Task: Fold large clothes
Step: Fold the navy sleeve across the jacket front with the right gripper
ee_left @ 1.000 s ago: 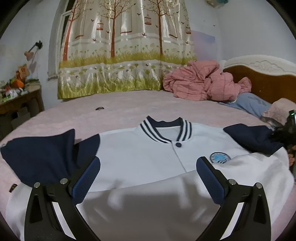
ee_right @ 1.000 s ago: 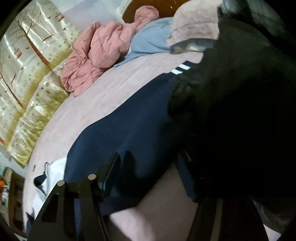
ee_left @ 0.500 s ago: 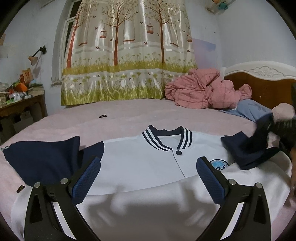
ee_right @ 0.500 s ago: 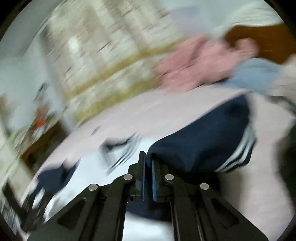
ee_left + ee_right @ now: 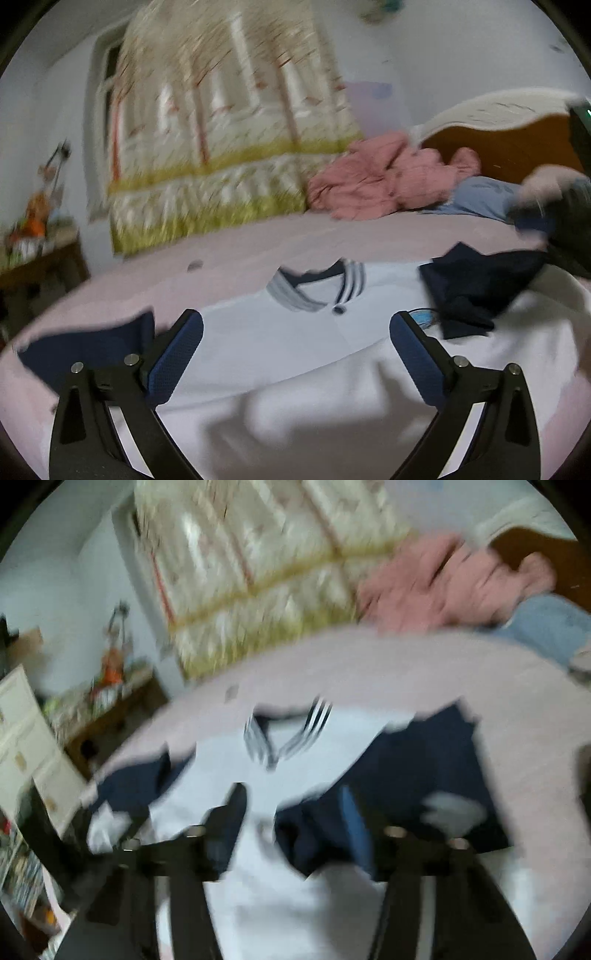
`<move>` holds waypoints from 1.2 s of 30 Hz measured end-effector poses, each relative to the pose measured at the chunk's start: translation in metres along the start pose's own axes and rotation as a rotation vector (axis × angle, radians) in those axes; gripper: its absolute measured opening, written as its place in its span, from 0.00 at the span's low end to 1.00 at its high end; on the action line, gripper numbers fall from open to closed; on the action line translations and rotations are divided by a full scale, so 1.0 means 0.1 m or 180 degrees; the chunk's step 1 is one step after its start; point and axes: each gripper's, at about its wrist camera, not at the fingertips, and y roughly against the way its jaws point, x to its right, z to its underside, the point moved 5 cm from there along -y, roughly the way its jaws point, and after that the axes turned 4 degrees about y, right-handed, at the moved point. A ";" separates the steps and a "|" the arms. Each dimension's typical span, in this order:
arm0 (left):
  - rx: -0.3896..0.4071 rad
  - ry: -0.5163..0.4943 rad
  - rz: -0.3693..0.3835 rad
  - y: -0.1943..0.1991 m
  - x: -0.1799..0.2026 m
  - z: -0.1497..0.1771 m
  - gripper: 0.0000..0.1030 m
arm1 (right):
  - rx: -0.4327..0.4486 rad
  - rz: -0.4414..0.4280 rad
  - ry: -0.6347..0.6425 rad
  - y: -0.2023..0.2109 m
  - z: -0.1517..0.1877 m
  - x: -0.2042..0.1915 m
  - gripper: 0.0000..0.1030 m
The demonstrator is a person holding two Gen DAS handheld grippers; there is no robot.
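Observation:
A white jacket (image 5: 258, 332) with navy sleeves and a striped collar (image 5: 295, 295) lies front-up on the pink bed (image 5: 258, 243). Its right navy sleeve (image 5: 476, 291) is folded in over the chest; the left navy sleeve (image 5: 92, 347) lies out to the side. My left gripper (image 5: 297, 350) hovers open over the jacket's lower front with nothing between its fingers. My right gripper (image 5: 293, 812) is blurred above the folded sleeve (image 5: 424, 768). Its jaws are opening, and the cloth lies beyond them, ungripped.
A crumpled pink quilt (image 5: 388, 181) and a blue pillow (image 5: 480, 199) lie by the wooden headboard (image 5: 517, 140). A tree-print curtain (image 5: 229, 147) hangs behind the bed. A cluttered wooden table (image 5: 40, 254) and a white drawer unit (image 5: 26, 738) stand at the left.
My right gripper shut on the navy sleeve, carried it up and in over the jacket's chest, then opened off it. The left gripper rolled and shifted a little, staying open.

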 end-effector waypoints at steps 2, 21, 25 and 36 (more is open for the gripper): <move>0.0069 -0.0263 0.0082 0.05 0.25 -0.04 0.86 | 0.0387 0.0224 -0.0140 0.31 -0.14 0.18 0.57; -0.0790 -0.1272 0.1642 -0.74 2.49 -0.39 0.79 | 0.0937 0.1318 -0.0710 0.85 -0.25 1.08 0.58; -0.0867 -0.1299 0.1497 -0.86 2.54 -0.25 0.26 | 0.0933 0.1381 -0.0611 0.86 -0.25 1.03 0.58; -0.0434 0.0429 0.0633 -0.71 0.57 -0.77 0.13 | 0.0147 0.1249 -0.0370 0.30 -0.11 0.96 0.59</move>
